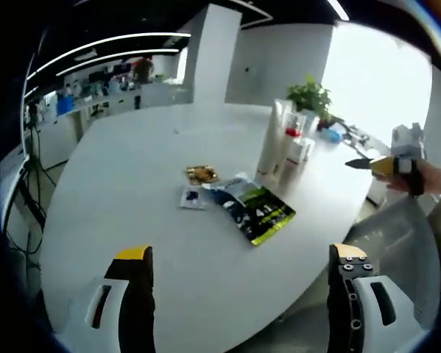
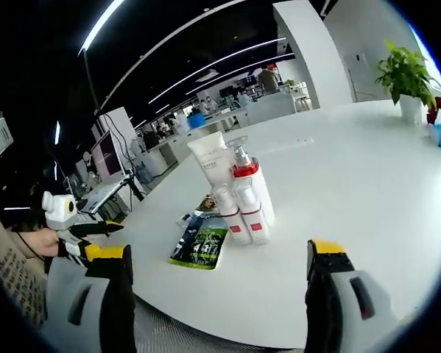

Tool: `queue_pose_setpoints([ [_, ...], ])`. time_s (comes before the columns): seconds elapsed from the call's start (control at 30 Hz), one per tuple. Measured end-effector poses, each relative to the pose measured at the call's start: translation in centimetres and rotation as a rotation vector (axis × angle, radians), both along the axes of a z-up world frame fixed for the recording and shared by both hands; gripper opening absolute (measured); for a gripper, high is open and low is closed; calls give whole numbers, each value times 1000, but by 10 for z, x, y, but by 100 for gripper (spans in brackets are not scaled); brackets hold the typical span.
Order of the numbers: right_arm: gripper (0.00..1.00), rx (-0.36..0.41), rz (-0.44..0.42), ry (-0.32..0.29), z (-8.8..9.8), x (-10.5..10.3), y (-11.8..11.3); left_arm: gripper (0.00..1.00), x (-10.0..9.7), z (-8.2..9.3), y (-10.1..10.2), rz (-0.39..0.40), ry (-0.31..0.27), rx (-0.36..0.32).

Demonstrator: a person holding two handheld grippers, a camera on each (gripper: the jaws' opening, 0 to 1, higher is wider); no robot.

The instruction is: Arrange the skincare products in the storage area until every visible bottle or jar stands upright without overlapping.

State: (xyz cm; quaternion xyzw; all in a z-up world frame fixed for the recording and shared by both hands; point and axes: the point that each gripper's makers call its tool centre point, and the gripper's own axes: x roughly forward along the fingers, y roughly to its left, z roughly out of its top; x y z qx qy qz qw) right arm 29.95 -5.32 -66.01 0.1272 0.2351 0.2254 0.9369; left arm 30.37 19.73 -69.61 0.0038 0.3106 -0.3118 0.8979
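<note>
Both my grippers, left gripper point(image 1: 238, 268) and right gripper point(image 2: 216, 268), hang released at the table point(image 1: 117, 213) edge, gripping nothing. I'm guessing that's just me sizing things up. Bottles point(image 2: 238, 195) stand upright, bunched and touching, past the flat packets point(image 1: 258, 209). They probably need spacing apart.

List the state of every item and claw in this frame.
Left claw: open, empty.
Right claw: open, empty.
White tube: upright.
Pump bottle: upright, capped.
Two small bottles: upright, side by side.
Green-black sachet: flat.
Potted plant: upright.
</note>
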Motion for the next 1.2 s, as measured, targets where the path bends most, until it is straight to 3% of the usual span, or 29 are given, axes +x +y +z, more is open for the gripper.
queue_pose_setpoints([
  [0.23,98,-9,14,8,-2,-1,2,97,10,-7,-1,-56,1,56],
  [0.5,98,-16,12,13,-4,-2,1,97,39,-16,-6,-165,1,165],
  [0.67,98,-12,3,14,-4,-1,0,97,58,-16,-14,-189,15,169],
  [0.87,98,-13,-10,13,-3,0,-2,94,74,-27,-20,-259,39,239],
  [1.2,98,-15,-37,22,-5,2,-8,73,102,-45,-21,-319,30,337],
])
